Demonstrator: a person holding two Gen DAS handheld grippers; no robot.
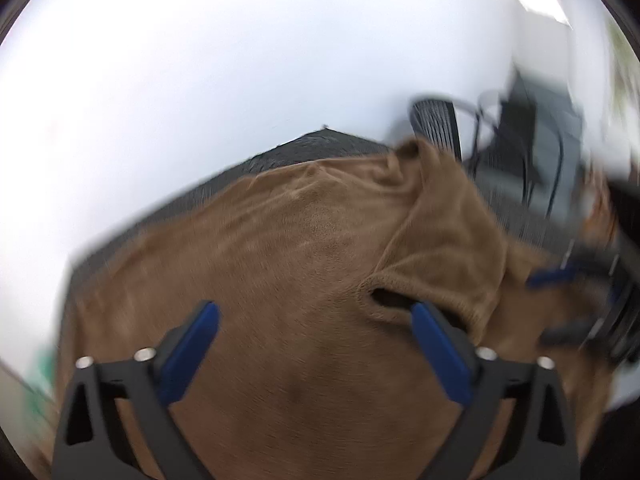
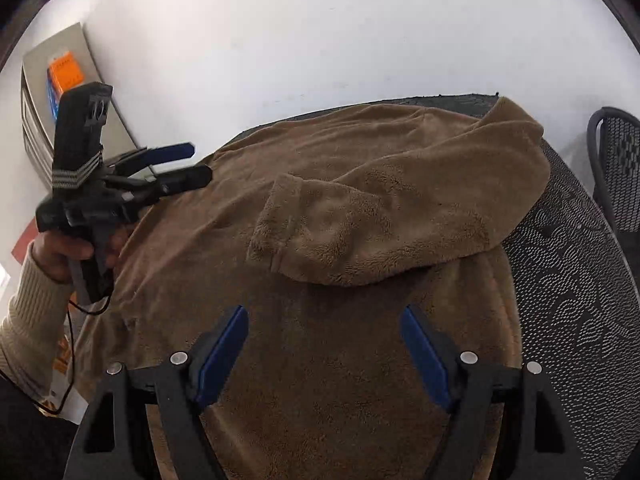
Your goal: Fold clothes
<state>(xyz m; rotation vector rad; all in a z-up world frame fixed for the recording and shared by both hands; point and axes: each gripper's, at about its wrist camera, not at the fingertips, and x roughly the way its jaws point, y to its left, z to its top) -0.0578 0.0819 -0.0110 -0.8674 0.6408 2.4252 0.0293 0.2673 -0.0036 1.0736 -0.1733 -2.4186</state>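
brown fleece sweater [image 2: 320, 208] flat on mesh table [image 2: 568, 264], sleeve folded crosswise, cuff leftward; both tools apart, empty

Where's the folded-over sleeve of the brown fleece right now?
In the right wrist view the sleeve lies across the middle of the brown fleece, its cuff pointing left, just beyond the open right gripper on the dark mesh table.

My tan fleece sweater [image 2: 320, 208] lay spread flat across the round dark mesh table [image 2: 568, 264], covering most of its top. One sleeve [image 2: 400, 216] was folded inward across the sweater's body, its ribbed cuff [image 2: 272, 224] resting near the middle. The shoulder end of that sleeve bunched up at the table's far edge.
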